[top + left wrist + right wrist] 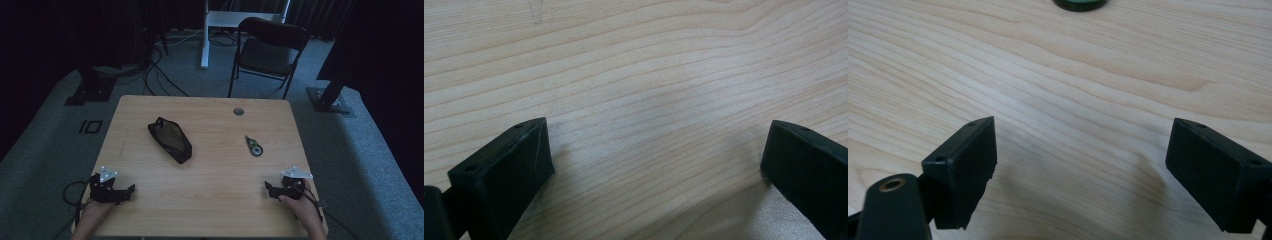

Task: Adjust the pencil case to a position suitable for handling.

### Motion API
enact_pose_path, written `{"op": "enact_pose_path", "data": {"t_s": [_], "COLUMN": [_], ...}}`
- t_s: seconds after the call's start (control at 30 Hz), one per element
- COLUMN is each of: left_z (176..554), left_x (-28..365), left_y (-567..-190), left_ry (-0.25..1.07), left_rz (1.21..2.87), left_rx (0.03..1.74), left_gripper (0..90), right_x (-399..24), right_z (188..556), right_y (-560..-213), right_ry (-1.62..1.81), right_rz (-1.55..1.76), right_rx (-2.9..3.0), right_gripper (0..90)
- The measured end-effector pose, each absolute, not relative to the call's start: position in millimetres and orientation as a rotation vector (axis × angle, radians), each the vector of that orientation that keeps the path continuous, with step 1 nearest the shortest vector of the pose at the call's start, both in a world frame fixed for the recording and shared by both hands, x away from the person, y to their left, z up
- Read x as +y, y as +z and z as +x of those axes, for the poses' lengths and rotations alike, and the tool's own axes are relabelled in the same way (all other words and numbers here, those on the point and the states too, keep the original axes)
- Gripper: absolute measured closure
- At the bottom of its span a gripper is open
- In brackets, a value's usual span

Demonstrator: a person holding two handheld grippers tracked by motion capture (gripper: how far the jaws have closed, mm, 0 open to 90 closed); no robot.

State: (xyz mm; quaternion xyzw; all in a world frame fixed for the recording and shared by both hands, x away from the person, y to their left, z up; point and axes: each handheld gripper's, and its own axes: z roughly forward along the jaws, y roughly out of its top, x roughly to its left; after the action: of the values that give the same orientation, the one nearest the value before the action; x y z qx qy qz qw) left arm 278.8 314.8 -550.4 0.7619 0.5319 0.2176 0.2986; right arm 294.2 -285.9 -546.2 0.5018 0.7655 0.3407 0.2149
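1. The left claw rests on the near left part of the worktop with its jaws spread wide and only bare wood between them; the right claw sits at the near right, jaws just as wide apart and nothing between them.
2. The black mesh pouch lies flat, well ahead of the left claw and off toward the middle, lying slantwise to the worktop edges.
3. I judge it light, soft and floppy: it will sag and fold if lifted by one end. Best taken across a narrow end or along the stiffer zip seam, pinching both layers.
4. The small green-and-black correction tape dispenser lies ahead of the right claw, well apart from the pouch. It looks hard, light and smooth-shelled, so grip across its flat sides near the round end.
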Motion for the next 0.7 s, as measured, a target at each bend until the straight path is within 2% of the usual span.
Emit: {"op": "enact_pose_path", "data": {"t_s": [0.7], "left_z": [279], "left_x": [315], "left_y": [-550], "left_ry": [0.578], "left_rz": [2.024], "left_rx": [1.413], "left_gripper": [0.1], "right_x": [-254], "right_z": [303], "right_y": [-540], "right_ry": [0.997], "right_rz": [1.307], "right_rx": [2.181], "right_gripper": [12.8]}}
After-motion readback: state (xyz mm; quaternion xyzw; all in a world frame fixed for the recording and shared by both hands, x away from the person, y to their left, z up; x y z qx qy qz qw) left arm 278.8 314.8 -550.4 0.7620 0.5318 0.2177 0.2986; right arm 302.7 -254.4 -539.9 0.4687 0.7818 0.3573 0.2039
